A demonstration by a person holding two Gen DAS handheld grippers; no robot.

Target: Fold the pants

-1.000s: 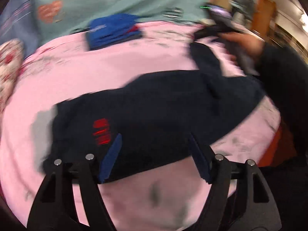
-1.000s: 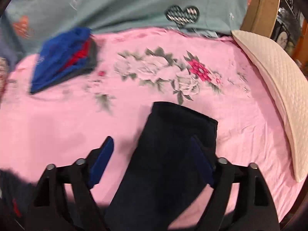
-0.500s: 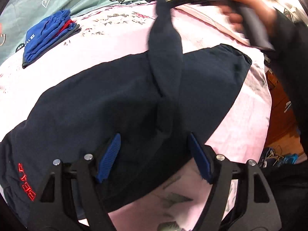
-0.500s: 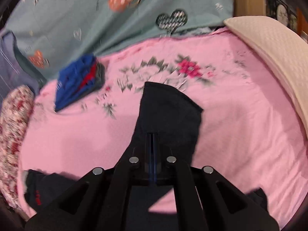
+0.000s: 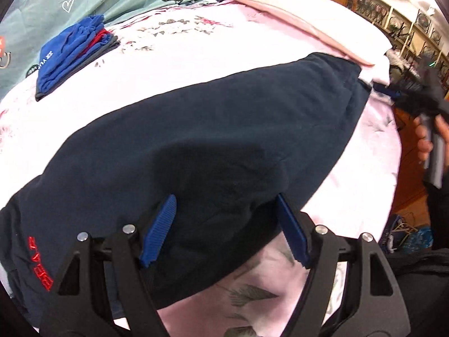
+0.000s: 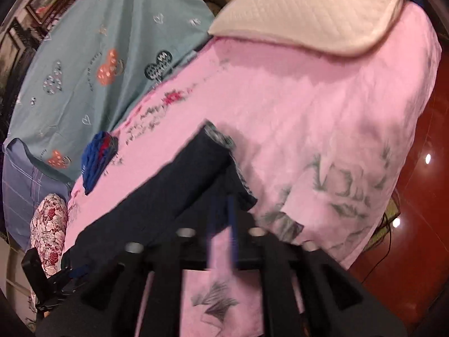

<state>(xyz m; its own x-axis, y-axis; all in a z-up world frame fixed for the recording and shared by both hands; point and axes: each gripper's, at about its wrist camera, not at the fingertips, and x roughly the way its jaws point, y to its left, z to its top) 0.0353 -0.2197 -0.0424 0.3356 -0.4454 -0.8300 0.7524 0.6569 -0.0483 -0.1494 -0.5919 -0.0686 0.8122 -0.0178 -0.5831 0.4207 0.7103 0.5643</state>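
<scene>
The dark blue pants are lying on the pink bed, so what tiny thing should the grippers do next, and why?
Probably lower the open left gripper and pinch the near edge of the pants. Its jaws stand wide apart over the cloth, holding nothing, while the right gripper looks nearly shut at the far end, so both ends could then be lifted to fold.

Warm indoor light, heavy fisheye curvature, one view blurred.

The left wrist view was sharp and evenly lit, the pink bedsheet (image 5: pixel 196 53) nearly washed out to white, with ceiling lamps flaring at the upper right. The right wrist view was smeared by motion, its gripper (image 6: pixel 221 219) and the pants (image 6: pixel 174 196) soft-edged; two lamp reflections glared on the glossy red floor (image 6: pixel 421 196). Dark vignettes ringed both.
</scene>
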